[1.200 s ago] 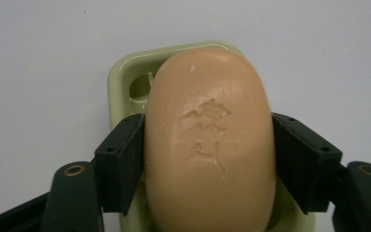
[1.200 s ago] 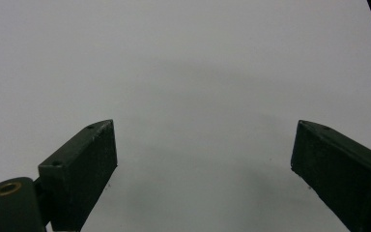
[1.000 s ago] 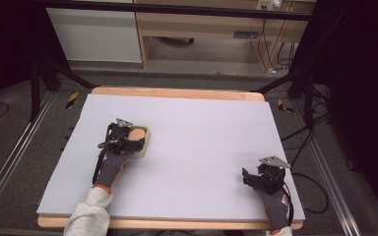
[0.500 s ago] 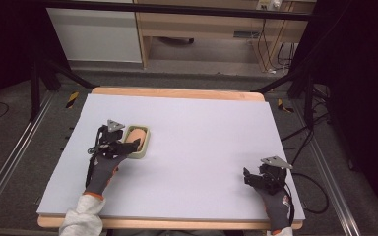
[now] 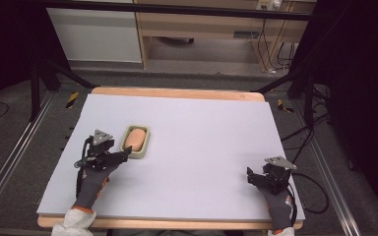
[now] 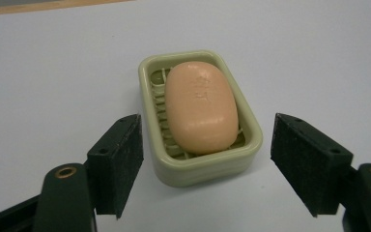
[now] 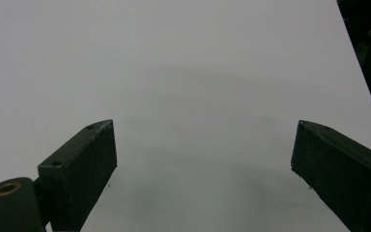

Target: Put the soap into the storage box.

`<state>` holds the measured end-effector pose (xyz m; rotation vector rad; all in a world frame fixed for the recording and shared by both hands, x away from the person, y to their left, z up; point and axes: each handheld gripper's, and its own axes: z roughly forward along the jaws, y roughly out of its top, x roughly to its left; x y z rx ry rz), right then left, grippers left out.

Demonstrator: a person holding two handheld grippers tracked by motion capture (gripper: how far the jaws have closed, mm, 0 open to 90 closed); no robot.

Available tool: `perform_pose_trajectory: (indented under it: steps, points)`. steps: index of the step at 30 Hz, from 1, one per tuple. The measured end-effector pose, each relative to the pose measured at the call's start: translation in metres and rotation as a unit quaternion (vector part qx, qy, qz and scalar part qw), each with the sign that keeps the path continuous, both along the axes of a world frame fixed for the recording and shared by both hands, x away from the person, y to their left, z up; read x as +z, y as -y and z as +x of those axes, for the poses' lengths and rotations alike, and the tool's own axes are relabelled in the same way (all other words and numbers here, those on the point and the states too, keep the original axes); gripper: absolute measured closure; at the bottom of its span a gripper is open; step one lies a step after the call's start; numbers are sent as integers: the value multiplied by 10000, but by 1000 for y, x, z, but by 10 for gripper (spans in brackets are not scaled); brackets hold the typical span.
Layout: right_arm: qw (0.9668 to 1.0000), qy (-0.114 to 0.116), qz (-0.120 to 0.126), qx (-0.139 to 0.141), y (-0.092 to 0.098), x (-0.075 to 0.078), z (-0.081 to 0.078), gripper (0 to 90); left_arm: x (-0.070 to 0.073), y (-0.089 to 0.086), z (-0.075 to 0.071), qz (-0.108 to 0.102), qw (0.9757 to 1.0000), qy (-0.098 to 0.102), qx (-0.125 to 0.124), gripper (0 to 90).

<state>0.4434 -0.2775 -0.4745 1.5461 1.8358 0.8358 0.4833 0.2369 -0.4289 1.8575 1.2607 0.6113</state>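
A pale green soap dish [image 5: 142,152] [image 6: 251,145] sits on the left part of the white table top, with a peach bar of soap [image 5: 135,139] [image 6: 200,106] lying in it. My left gripper [image 5: 120,155] [image 6: 204,140] stands open just short of the dish's near end. Its two black pads are spread wider than the dish and touch nothing. Near the table's front right corner my right gripper [image 5: 256,174] [image 7: 204,140] rests open over bare table surface, nothing between its jaws. Gloved hands hold both grippers.
The white table top [image 5: 202,147] has a wooden rim [image 5: 177,92] at the back. Its right edge [image 7: 355,58] runs close beside my right gripper. Black stand legs, cables and rails lie on the floor around the table, and cabinets stand beyond it.
My left gripper has drawn back from the soap dish, to the left and toward the person, and the dish stays where it was. The right gripper has not moved.
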Motion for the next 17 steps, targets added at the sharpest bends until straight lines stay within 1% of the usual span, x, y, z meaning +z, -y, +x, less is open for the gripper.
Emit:
perform_pose_trajectory:
  steps: [2,4,7,8,9,11,12,16,17]
  points:
    - [10000,18,-59,-7,1,0,0,92,-3,-3,-5,-2,10000,26,13,262]
    - [10000,13,-57,-21,2,0,0,92,-4,-6,-9,33,10000,38,37,262]
    - [10000,10,-55,-41,3,0,0,91,-7,-14,-16,6,9999,73,77,260]
    - [10000,14,-37,-53,3,0,0,90,-8,-15,-18,-47,9999,71,98,259]
    - [10000,18,-41,-64,4,-1,0,90,-9,-18,-20,-55,9999,86,107,259]
    - [10000,26,-29,-76,5,-1,0,88,-11,-22,-23,5,9999,90,115,260]
    - [10000,29,-40,-83,6,-1,0,88,-11,-23,-24,-14,9999,85,129,260]
    - [9999,65,9,-93,7,0,-2,88,-15,-29,-29,87,9998,72,133,259]
    - [9999,77,27,-101,7,0,-2,88,-16,-30,-30,77,9998,59,153,259]
